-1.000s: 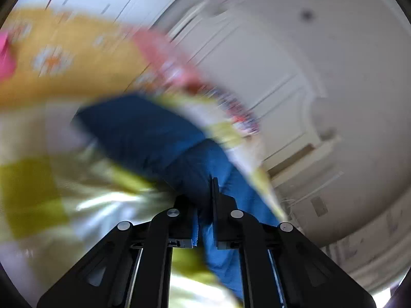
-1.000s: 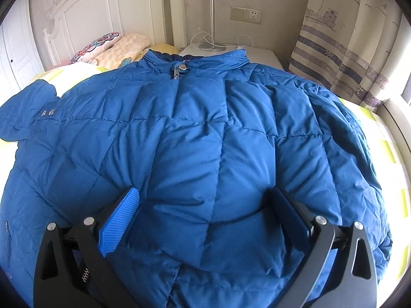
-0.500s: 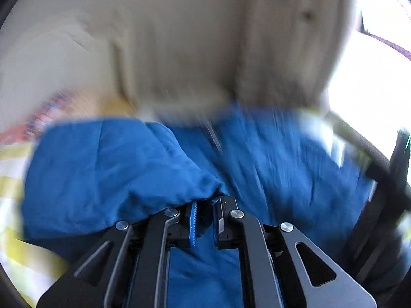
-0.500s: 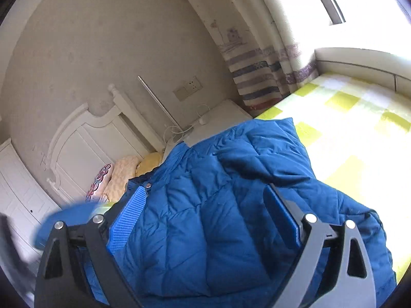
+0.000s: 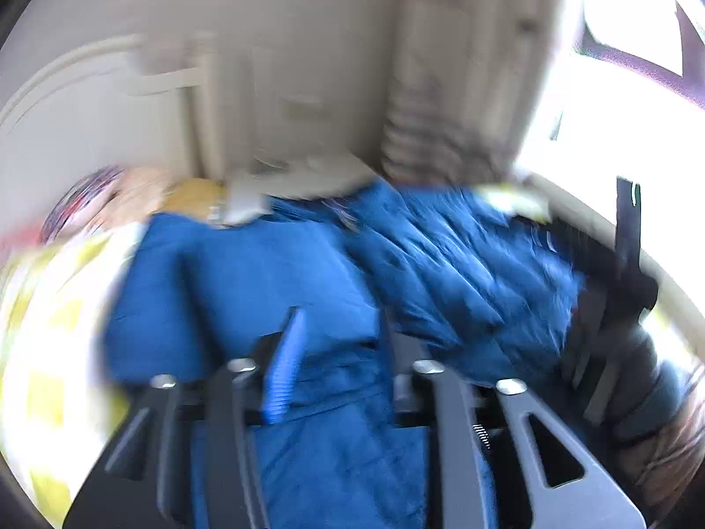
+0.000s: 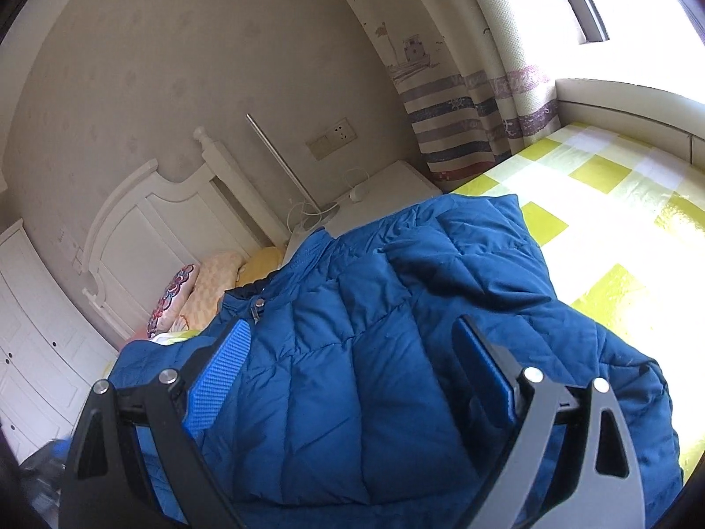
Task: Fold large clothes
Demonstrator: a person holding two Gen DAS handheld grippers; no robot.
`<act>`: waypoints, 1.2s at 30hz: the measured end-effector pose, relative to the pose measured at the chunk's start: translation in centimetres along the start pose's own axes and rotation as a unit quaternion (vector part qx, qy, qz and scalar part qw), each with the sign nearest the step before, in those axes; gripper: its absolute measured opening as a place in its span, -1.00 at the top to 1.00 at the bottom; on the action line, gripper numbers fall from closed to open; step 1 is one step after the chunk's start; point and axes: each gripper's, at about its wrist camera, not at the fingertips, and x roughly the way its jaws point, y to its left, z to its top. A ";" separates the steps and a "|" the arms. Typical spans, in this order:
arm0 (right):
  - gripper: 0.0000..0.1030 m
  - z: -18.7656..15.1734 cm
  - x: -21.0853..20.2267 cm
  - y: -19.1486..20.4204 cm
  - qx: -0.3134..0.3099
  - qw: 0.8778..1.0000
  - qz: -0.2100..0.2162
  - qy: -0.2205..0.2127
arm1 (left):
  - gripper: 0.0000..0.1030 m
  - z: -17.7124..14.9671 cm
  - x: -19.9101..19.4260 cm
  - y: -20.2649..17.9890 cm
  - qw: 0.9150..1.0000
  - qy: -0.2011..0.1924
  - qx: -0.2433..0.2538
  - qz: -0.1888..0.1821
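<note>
My left gripper (image 5: pixel 337 344) is blurred in its own view; its jaws are opening, with blue fabric of the jacket (image 6: pixel 396 352) seen in the gap but the pads not pressing on it. My right gripper (image 6: pixel 352 366) has its jaws spread wide above the jacket front, nothing clamped between them.

The blue quilted jacket lies spread on the bed, on the yellow-and-white checked bedspread (image 6: pixel 617 203). One sleeve (image 6: pixel 476 247) is folded across the chest; its collar and zipper pull (image 6: pixel 257 308) point toward the headboard (image 6: pixel 145 229).

Around: patterned pillows (image 6: pixel 194 295) just beside the collar, at the foot of the white headboard. A white nightstand (image 6: pixel 387 194) beyond the jacket with a white cable and a slim metal pole (image 6: pixel 282 167) rising from it. A wall socket (image 6: pixel 330 136) above. A striped curtain with a boat print (image 6: pixel 462 101) next to the bright window. White cupboard doors (image 6: pixel 26 344) at the left edge.

In the left view my right gripper's dark frame (image 5: pixel 617 291) sits at the jacket's far edge, with a sleeve-covered forearm behind it; too blurred to say whether it touches.
</note>
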 end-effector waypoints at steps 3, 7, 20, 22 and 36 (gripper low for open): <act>-0.78 -0.1 0.3 0.6 -0.016 1.000 -0.003 0.008 | -0.84 -2.0 -0.6 4.7 0.992 -0.003 -0.091 0.084; -0.78 -0.4 0.6 1.5 -0.040 0.999 -0.008 0.014 | -0.78 -4.4 0.9 8.1 0.982 0.064 -0.115 0.135; -0.79 -3.7 0.5 9.6 -0.225 0.971 0.054 0.062 | -0.91 -5.3 7.1 10.9 0.968 0.121 -0.134 0.176; -0.78 -6.3 0.6 14.0 -0.334 0.937 0.055 0.081 | -0.91 -5.2 7.2 10.9 0.968 0.121 -0.135 0.176; 0.41 -12.8 5.6 24.1 -0.524 0.844 0.031 0.109 | -0.91 -6.0 6.2 12.2 0.968 0.116 -0.153 0.160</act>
